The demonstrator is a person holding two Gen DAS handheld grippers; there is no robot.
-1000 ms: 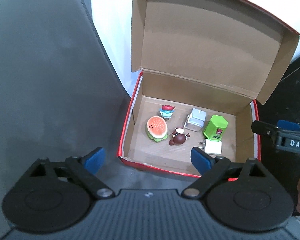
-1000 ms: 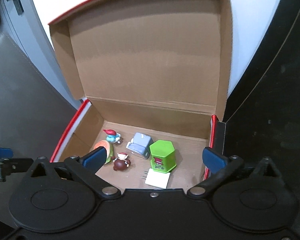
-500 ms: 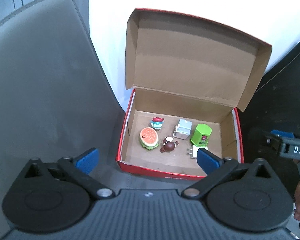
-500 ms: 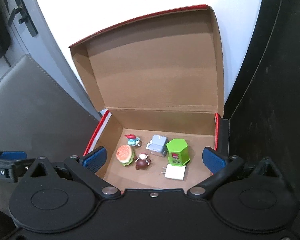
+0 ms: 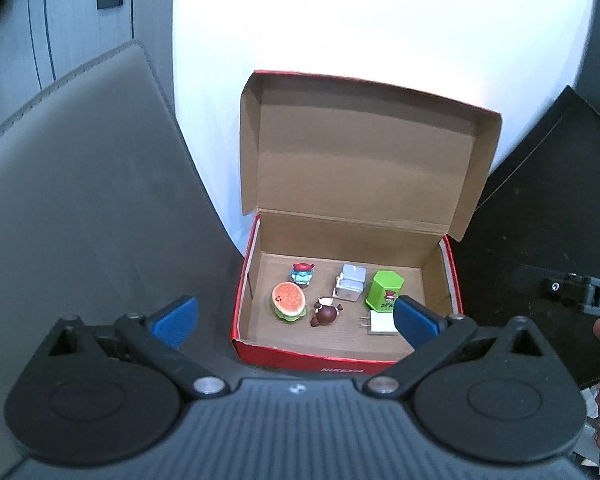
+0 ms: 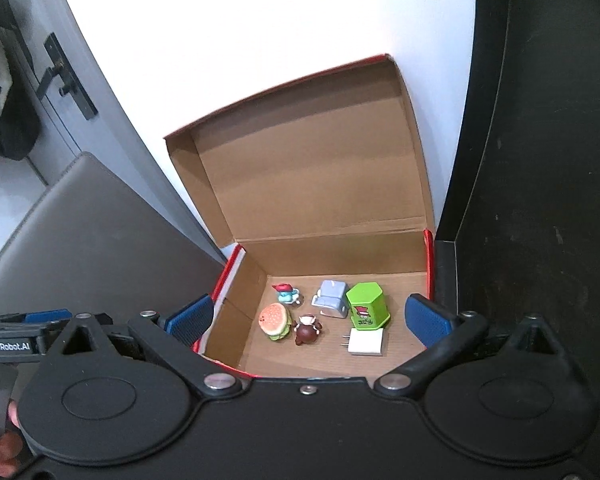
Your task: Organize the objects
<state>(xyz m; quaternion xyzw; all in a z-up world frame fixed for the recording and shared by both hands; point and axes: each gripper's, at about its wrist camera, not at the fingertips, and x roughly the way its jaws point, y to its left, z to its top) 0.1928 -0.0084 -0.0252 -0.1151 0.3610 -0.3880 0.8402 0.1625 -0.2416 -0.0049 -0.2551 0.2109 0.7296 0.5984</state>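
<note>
A red cardboard box stands with its lid up. Inside lie a burger toy, a blue figure with a red cap, a brown figure, a grey-blue block, a green hexagonal box and a white plug. My left gripper is open and empty, above the box's near edge. My right gripper is open and empty, above the box.
A grey chair seat lies left of the box. A black surface lies on the right. A white wall is behind. A door with a handle is at far left.
Both grippers have pulled back and up from the box, which looks smaller and farther. The objects inside have not moved. Both stay open.
</note>
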